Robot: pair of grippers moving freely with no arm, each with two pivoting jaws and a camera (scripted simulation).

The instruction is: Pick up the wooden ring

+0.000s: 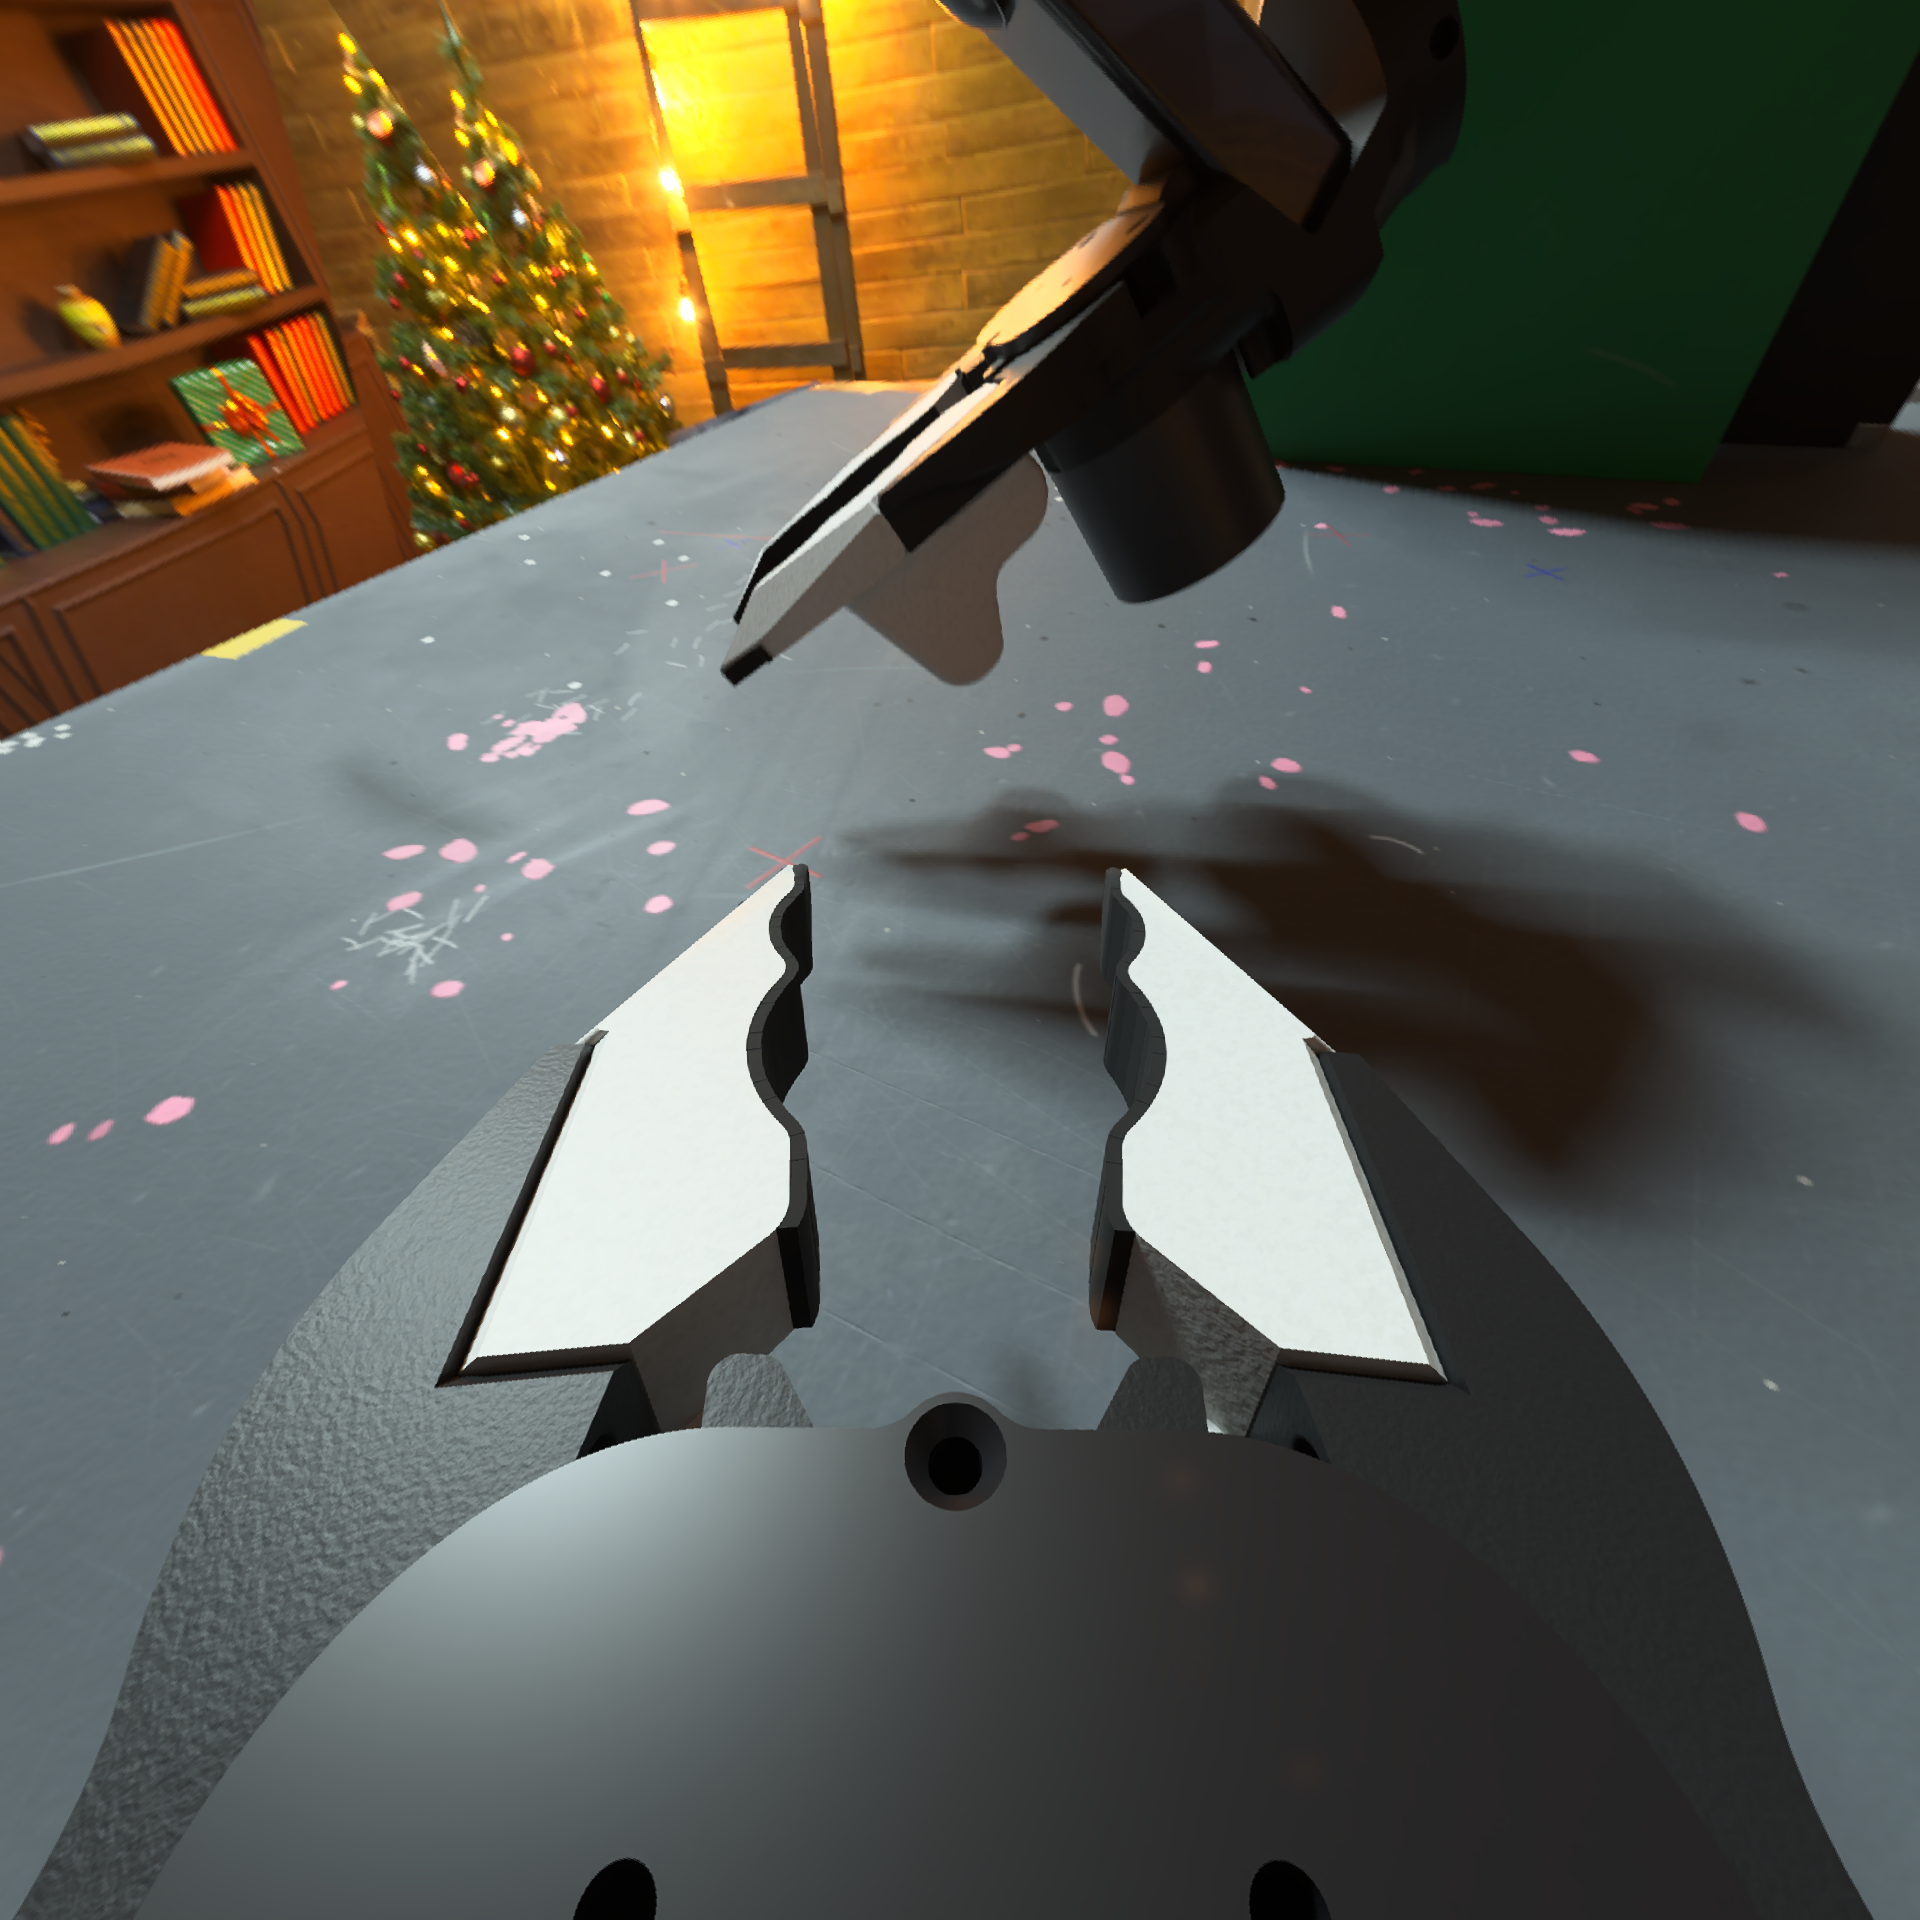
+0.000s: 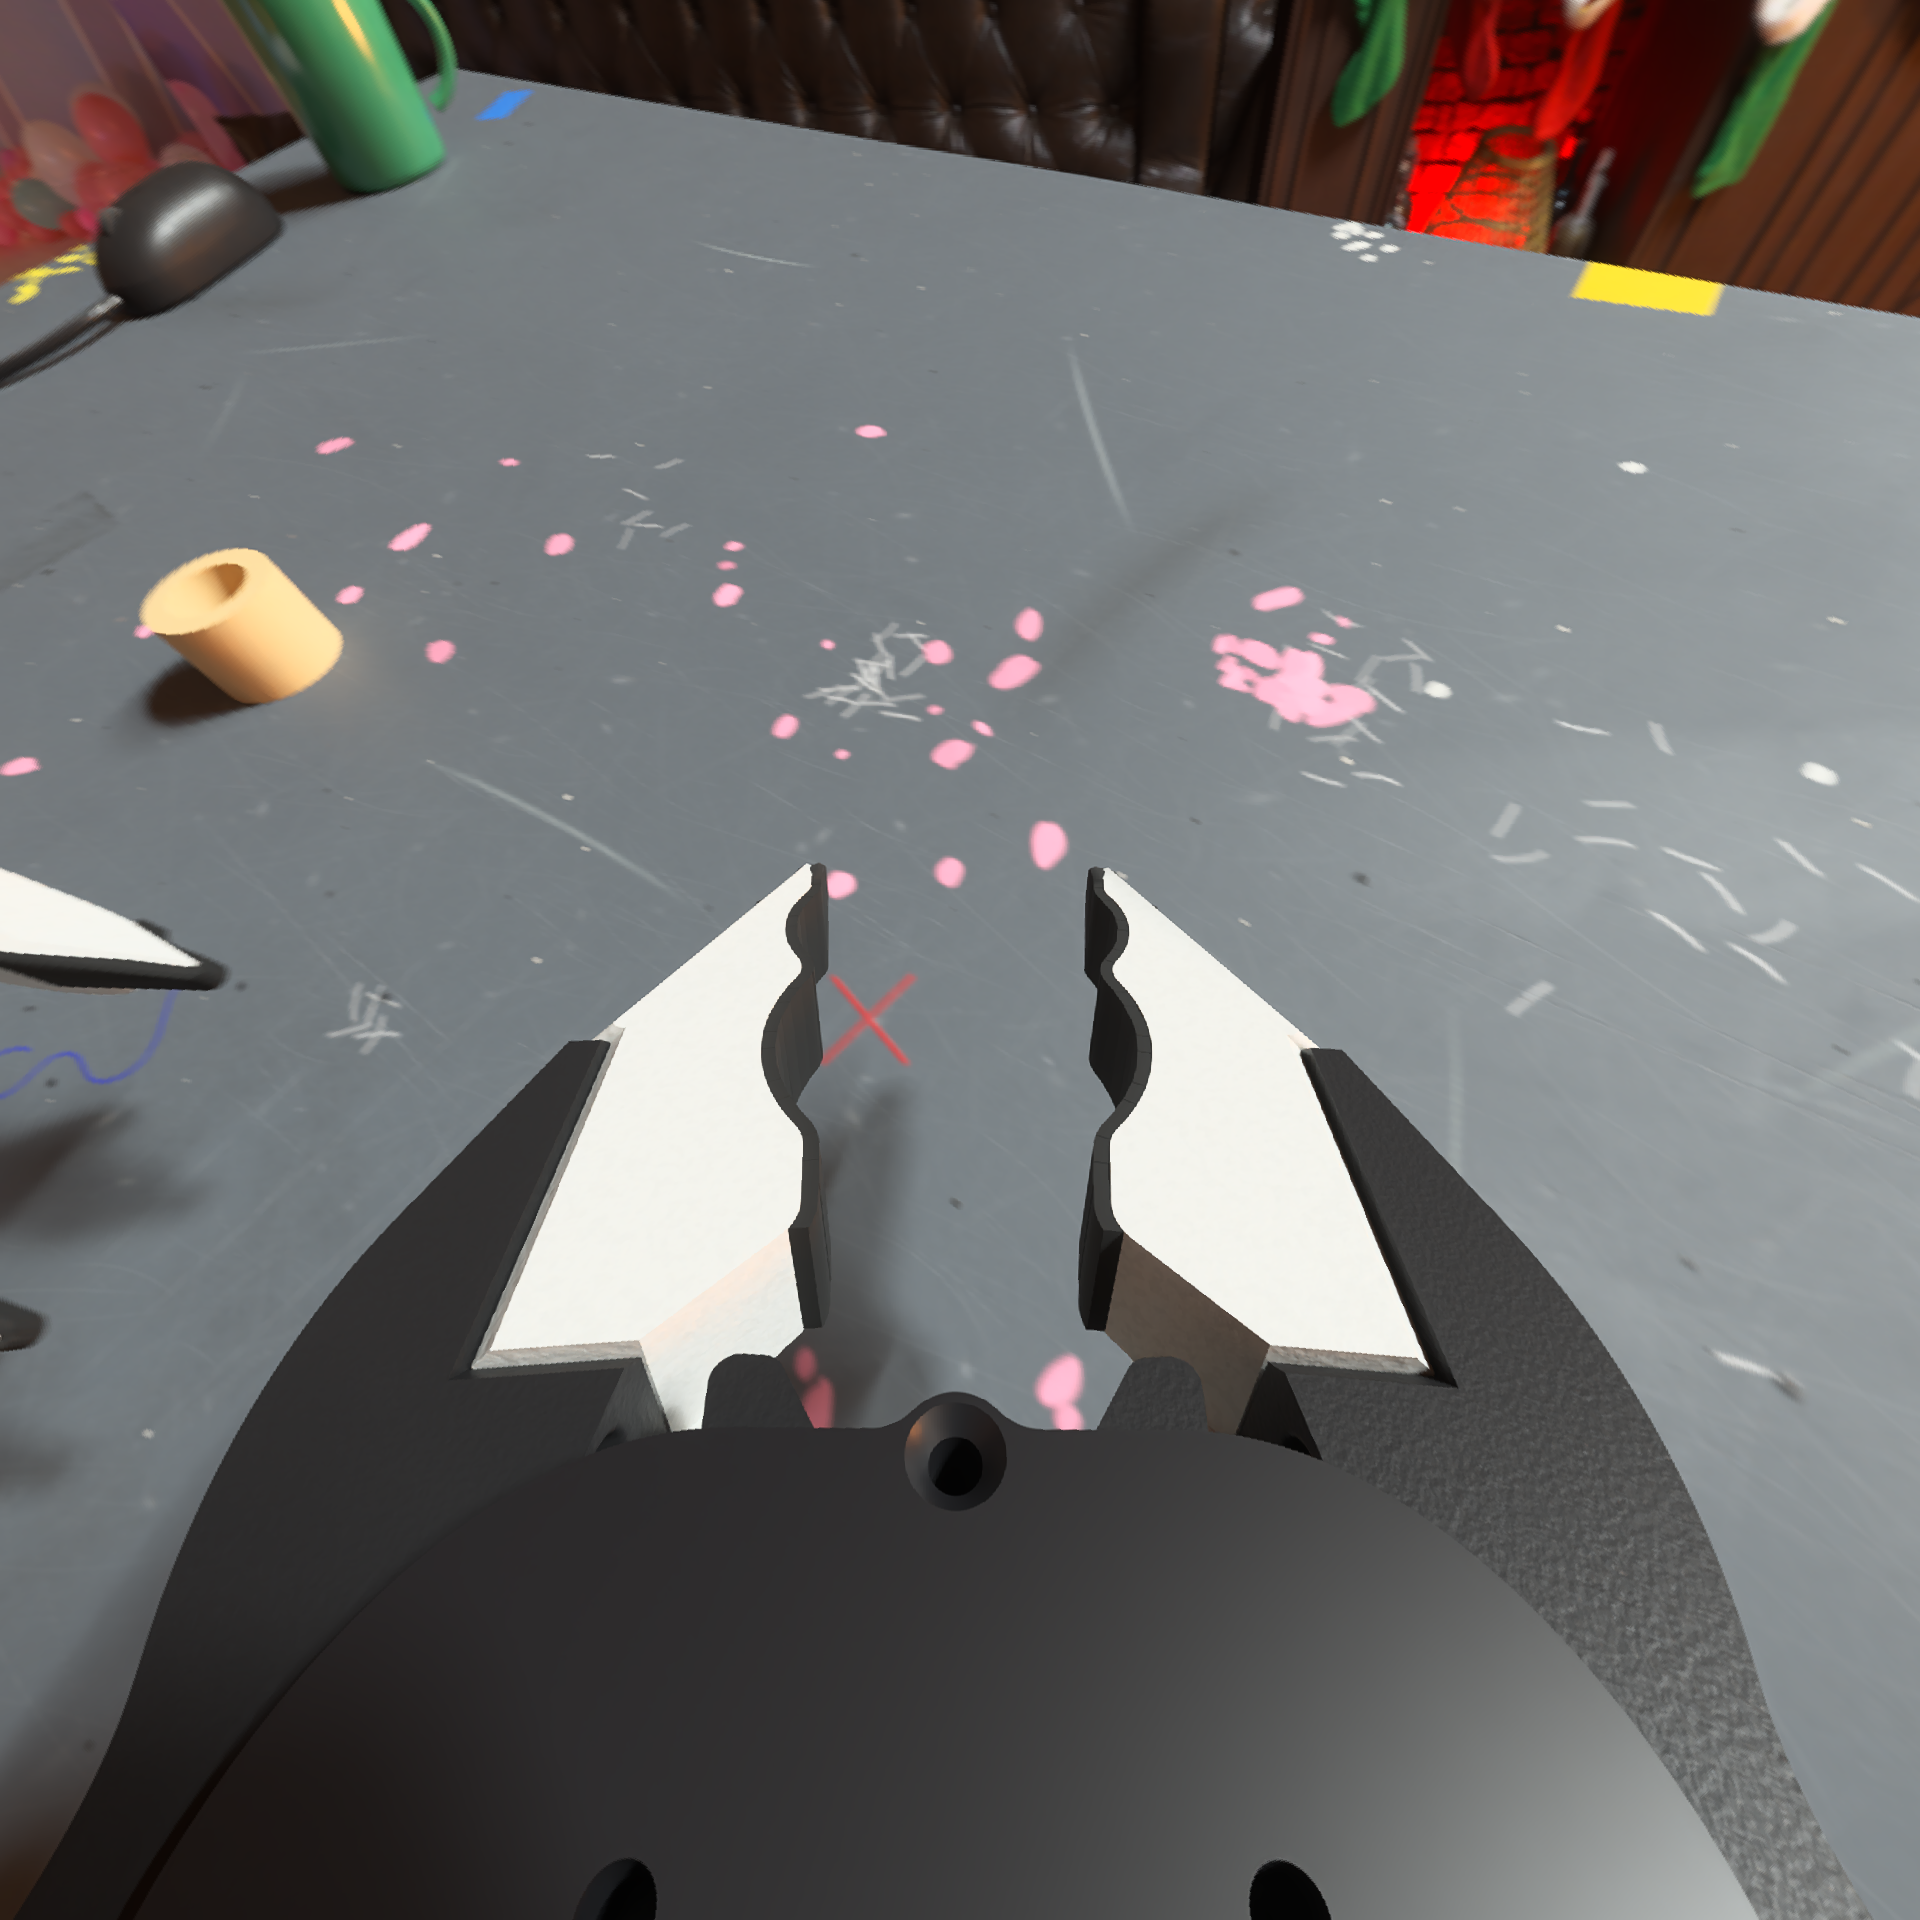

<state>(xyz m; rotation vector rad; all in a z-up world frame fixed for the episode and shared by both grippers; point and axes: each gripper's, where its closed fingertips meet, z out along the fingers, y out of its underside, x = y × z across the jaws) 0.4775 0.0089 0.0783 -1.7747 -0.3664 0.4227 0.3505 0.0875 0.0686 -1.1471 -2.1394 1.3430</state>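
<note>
The wooden ring (image 2: 244, 623) is a short, thick tan tube standing tilted on the grey table (image 2: 1247, 468), far left in the right wrist view. It does not show in the left wrist view. My right gripper (image 2: 956, 878) is open and empty above the table, well to the right of the ring. My left gripper (image 1: 958, 878) is open and empty above the table. The right gripper also shows in the left wrist view (image 1: 862, 582), hovering ahead and above. A fingertip (image 2: 104, 951) of the left gripper pokes in at the left edge of the right wrist view.
A green mug (image 2: 358, 94) and a black computer mouse (image 2: 182, 234) sit at the table's far left corner. A dark green box (image 1: 1579, 239) stands at the far right in the left wrist view. The table's edges run along the back.
</note>
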